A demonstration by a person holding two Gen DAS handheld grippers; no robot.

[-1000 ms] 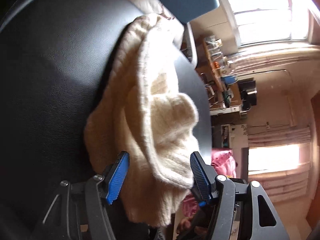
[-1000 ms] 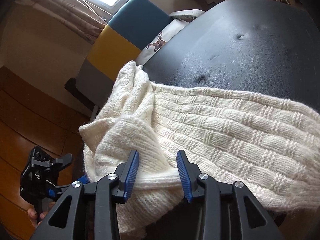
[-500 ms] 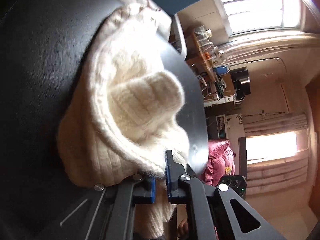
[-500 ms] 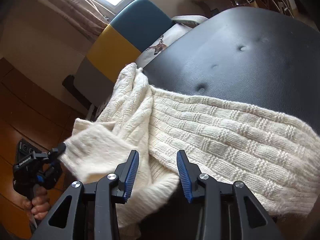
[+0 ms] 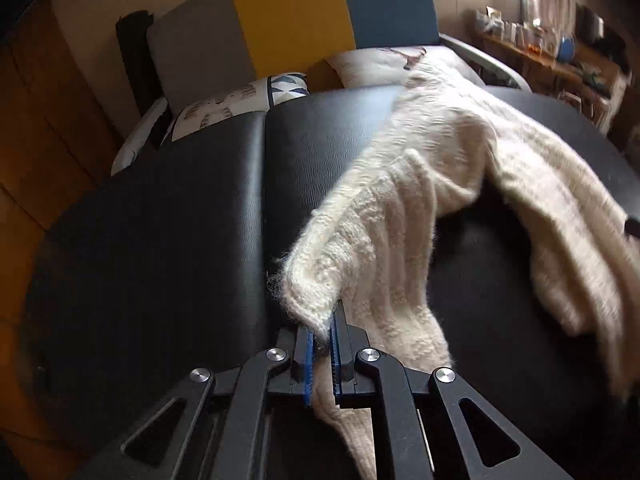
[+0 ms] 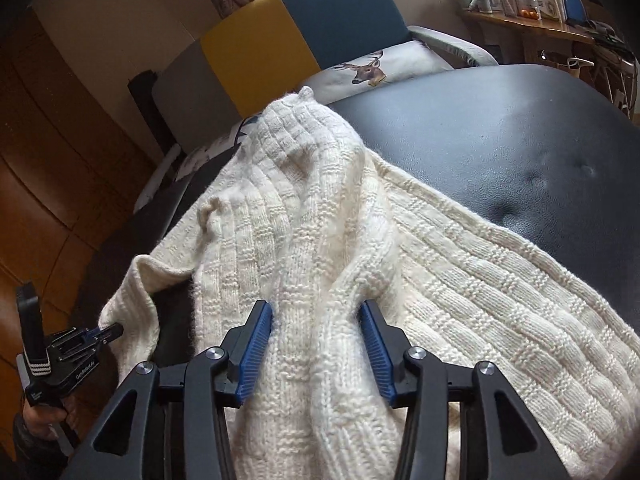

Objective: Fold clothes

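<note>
A cream knitted sweater lies crumpled on a black padded surface. My left gripper is shut on a cuff or edge of the sweater and holds it lifted off the black surface. In the right wrist view the left gripper shows at the lower left, pinching the sweater's edge. My right gripper is open, its blue-padded fingers on either side of a ridge of the sweater.
A sofa with grey, yellow and blue back panels stands behind the black surface, with patterned cushions and a deer cushion. A cluttered wooden shelf is at the far right. Wooden floor lies to the left.
My left gripper closed on the sweater's edge and swung round, pulling the fabric up and to the left. My right gripper stayed open and moved forward over the sweater.
</note>
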